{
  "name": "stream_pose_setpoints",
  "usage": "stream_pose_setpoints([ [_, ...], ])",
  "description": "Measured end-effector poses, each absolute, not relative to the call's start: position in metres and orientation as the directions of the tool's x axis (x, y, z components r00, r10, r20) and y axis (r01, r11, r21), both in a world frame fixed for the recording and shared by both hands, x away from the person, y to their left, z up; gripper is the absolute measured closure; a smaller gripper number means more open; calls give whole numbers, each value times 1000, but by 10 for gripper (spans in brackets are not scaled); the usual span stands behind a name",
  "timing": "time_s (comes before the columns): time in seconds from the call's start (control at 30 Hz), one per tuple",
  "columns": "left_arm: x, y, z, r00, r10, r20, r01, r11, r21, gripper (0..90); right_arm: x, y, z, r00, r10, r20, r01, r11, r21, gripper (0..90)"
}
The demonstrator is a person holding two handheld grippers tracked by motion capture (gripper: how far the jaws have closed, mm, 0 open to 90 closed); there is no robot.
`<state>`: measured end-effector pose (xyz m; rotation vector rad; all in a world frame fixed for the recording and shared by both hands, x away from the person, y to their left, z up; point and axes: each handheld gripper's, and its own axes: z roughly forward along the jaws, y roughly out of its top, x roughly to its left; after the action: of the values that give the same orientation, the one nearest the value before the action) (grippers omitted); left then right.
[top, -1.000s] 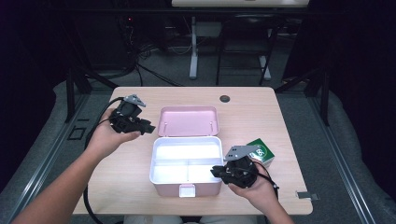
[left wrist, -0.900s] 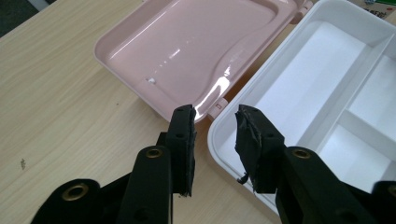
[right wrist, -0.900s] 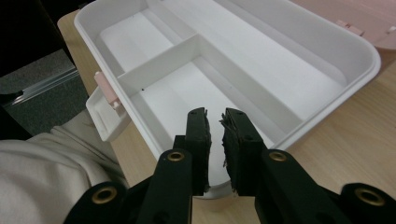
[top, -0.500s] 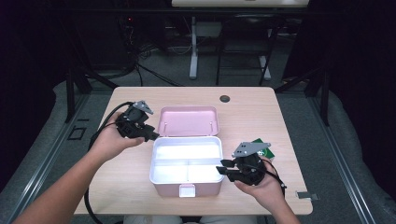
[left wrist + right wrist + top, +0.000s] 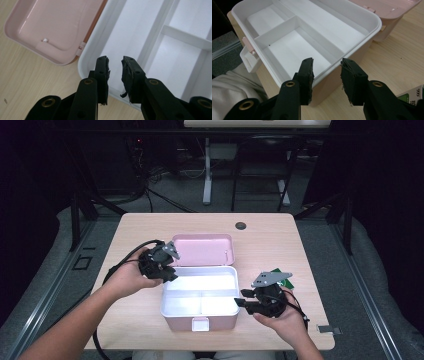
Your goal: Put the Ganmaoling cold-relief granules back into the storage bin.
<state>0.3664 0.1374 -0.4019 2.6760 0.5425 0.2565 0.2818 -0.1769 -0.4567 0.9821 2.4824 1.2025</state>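
Observation:
A pink box [image 5: 175, 321] stands open at the table's middle, its white divided tray [image 5: 200, 282] bare inside and its pink lid [image 5: 202, 249] lying back behind it. My left gripper [image 5: 169, 271] hovers at the tray's rear left corner. In the left gripper view its jaws stand narrowly open [image 5: 115, 62] over the tray rim [image 5: 86, 57], with nothing between them. My right gripper [image 5: 243, 299] is at the box's right side. It is open [image 5: 326, 66], and its jaws straddle the box's rim [image 5: 337, 65] without pinching it.
A green carton [image 5: 284, 275] lies on the table [image 5: 280, 240] just behind my right hand, its corner also in the right gripper view [image 5: 414, 96]. A small black round disc [image 5: 241, 226] sits near the far edge. The box's front latch [image 5: 200, 323] faces the person.
My left gripper has moved right and nearer, up to the tray's left rim. My right gripper has barely shifted at the box's right side.

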Motion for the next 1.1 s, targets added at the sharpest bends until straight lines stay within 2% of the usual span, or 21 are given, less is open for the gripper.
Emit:
stream_pose_setpoints([
  [0.1,362,125,-404,928,351,121,284,-880,380,745,282,-177,-457,-756,648,91,472,444,762,606],
  [0.77,343,66,-416,968,129,215,88,-977,193,775,283,-189,-455,-731,674,104,491,414,767,601],
  [1.1,342,52,-428,971,91,221,61,-988,140,792,284,-192,-456,-725,680,113,500,405,766,601],
])
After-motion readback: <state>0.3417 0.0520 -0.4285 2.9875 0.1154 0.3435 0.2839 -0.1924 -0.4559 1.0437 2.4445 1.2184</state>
